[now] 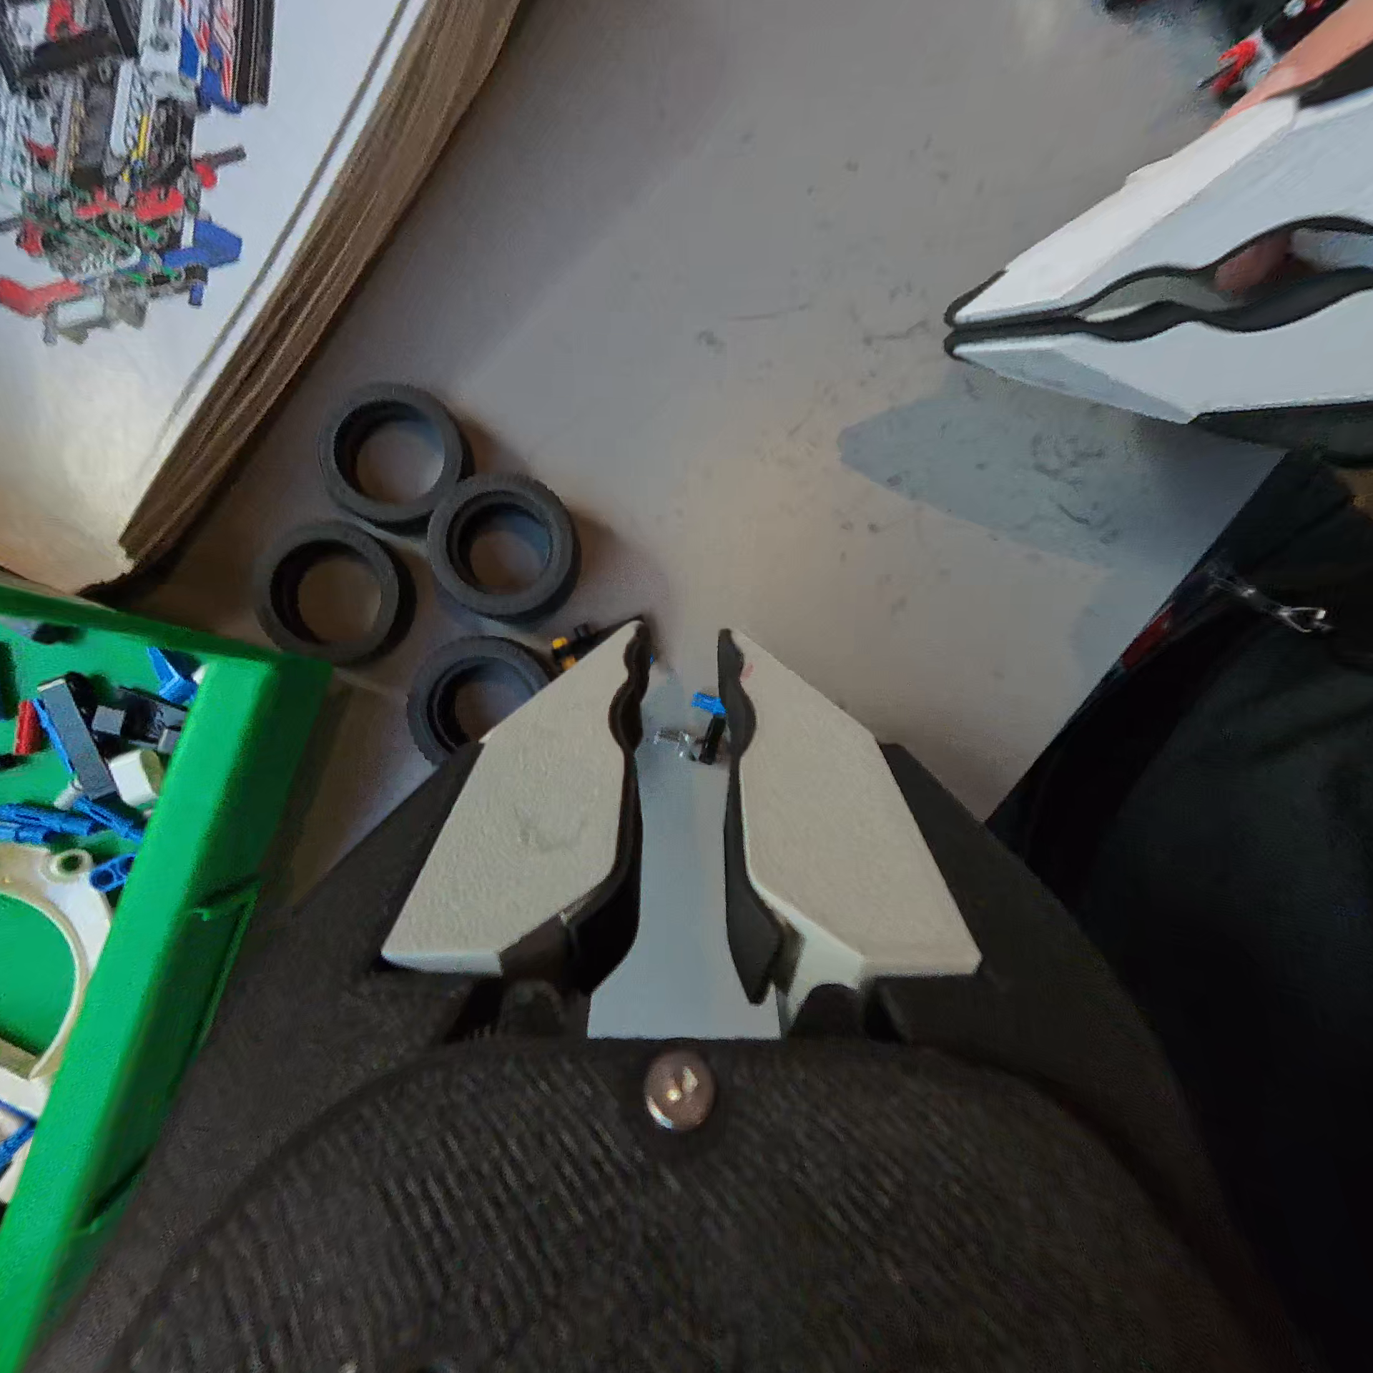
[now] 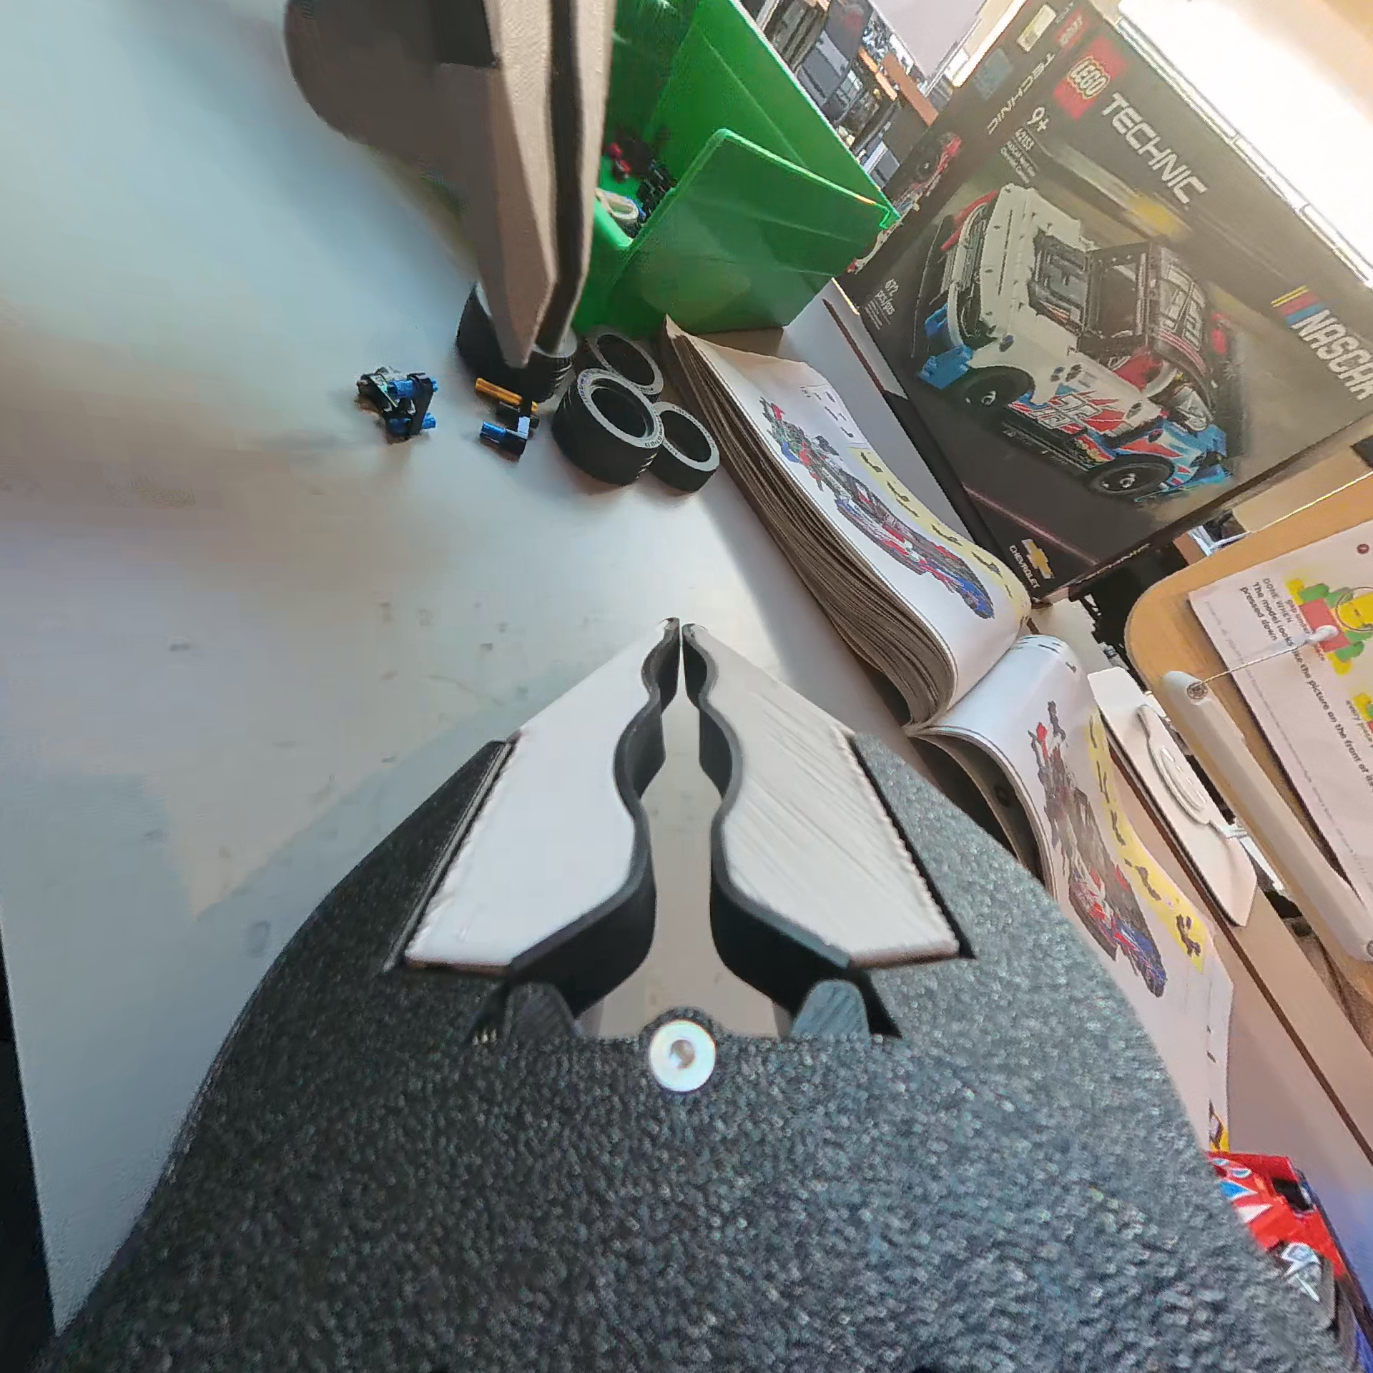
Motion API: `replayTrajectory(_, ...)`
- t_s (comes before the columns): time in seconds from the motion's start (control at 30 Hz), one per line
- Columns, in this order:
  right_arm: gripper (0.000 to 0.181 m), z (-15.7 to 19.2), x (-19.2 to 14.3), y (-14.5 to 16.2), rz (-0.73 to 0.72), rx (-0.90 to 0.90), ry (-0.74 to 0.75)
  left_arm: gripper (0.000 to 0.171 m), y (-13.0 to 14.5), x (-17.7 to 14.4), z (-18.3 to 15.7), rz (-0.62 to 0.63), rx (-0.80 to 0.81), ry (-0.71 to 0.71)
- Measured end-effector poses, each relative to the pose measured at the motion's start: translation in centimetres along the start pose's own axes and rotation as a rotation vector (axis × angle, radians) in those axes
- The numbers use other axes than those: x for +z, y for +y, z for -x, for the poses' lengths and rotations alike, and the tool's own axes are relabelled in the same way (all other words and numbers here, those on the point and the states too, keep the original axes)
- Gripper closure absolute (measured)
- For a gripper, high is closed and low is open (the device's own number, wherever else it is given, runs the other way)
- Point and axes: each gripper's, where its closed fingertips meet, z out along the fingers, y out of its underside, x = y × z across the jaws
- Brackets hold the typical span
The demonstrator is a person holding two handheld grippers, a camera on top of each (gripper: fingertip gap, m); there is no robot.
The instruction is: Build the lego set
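Note:
My left gripper [image 1: 683,639] is low over the grey table [image 1: 780,297], beside several black tyres [image 1: 501,550]. Its pads are closed partway on a small grey, black and blue lego piece [image 1: 706,735], which sits well back from the tips. A yellow and black pin [image 1: 568,646] lies by its left fingertip. In the right wrist view the left gripper [image 2: 539,356] points down in front of a tyre, and its near finger hides the piece. My right gripper [image 2: 680,628] is shut, its tips touching, above bare table. It also shows in the left wrist view [image 1: 955,330].
A green bin [image 1: 223,743] of loose pieces stands left of the tyres [image 2: 605,423]. Loose blue, black and yellow pins [image 2: 505,423] and a small blue-black cluster [image 2: 397,405] lie on the table. The open instruction book [image 2: 854,520] and the set's box [image 2: 1114,297] line the far side. About 10 cm separates my left fingertips from my right.

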Motion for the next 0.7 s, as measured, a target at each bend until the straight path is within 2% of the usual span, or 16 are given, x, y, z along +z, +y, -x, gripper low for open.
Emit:
replayTrajectory(0.13, 0.181, -0.2, -0.1, -0.4, -0.014, 0.009, 0.005, 0.152, 2.2, 2.0, 0.6, 0.115, -0.021, -0.057)
replayTrajectory(0.37, 0.181, -1.7, -1.2, -1.4, -0.021, 0.007, 0.018, 0.143, 2.0, 3.3, 0.9, 0.18, -0.002, -0.071)
replayTrajectory(0.5, 0.181, -2.9, -1.7, -1.4, -0.02, 0.059, 0.011, 0.171, 1.1, 4.1, 0.7, 0.168, 0.042, -0.015)
replayTrajectory(0.57, 0.181, -3.1, -1.6, -0.7, 0.003, 0.118, -0.036, 0.171, 0.4, 4.8, -1.6, 0.157, 0.134, 0.085)
replayTrajectory(0.63, 0.181, -2.1, -1.4, 0.1, 0.037, 0.199, -0.151, 0.171, 0.4, 5.1, -4.3, 0.179, 0.241, 0.17)
replayTrajectory(0.7, 0.174, -0.6, -1.4, 0.9, 0.093, 0.303, -0.294, 0.171, 0.8, 4.3, -5.4, 0.175, 0.324, 0.152)
